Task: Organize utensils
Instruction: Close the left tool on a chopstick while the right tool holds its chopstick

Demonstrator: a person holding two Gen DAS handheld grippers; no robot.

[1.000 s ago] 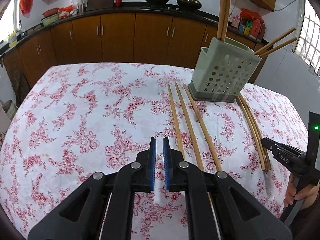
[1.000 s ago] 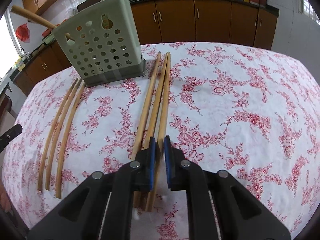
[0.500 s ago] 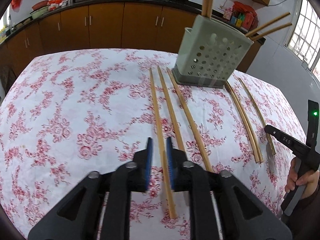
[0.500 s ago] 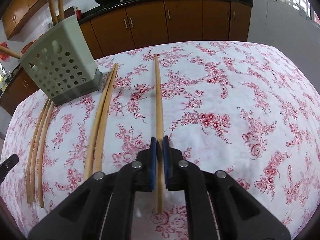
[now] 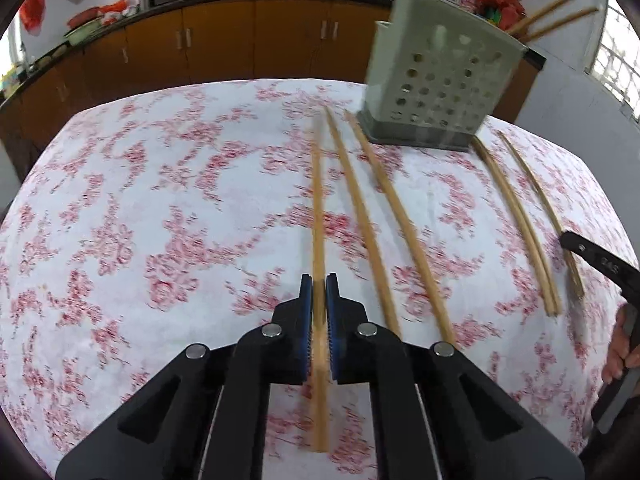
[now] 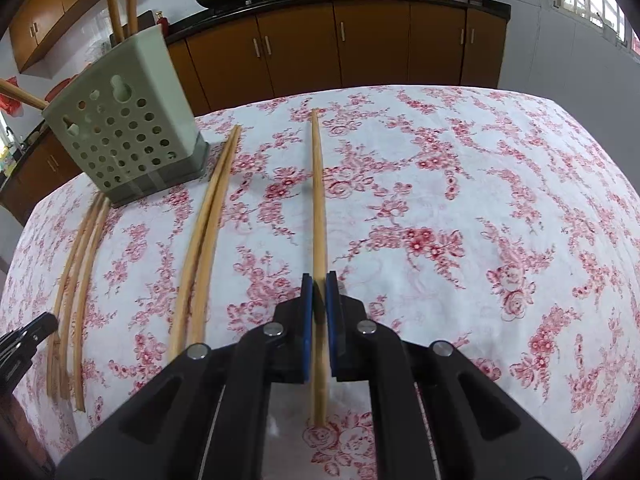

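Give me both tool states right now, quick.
Left tool: closed on a chopstick.
Right tool: closed on a separate chopstick.

A white cloth with red roses covers the desk. The chopsticks are pale tan, the holed holder grey-green, the tongs black with blue pads, the cabinets brown.

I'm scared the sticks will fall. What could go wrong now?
Each gripper pinches one long chopstick near its end: left gripper, chopstick; right gripper, chopstick. Held so far back, they might swing or slip. Their far tips could also bump the green holder.
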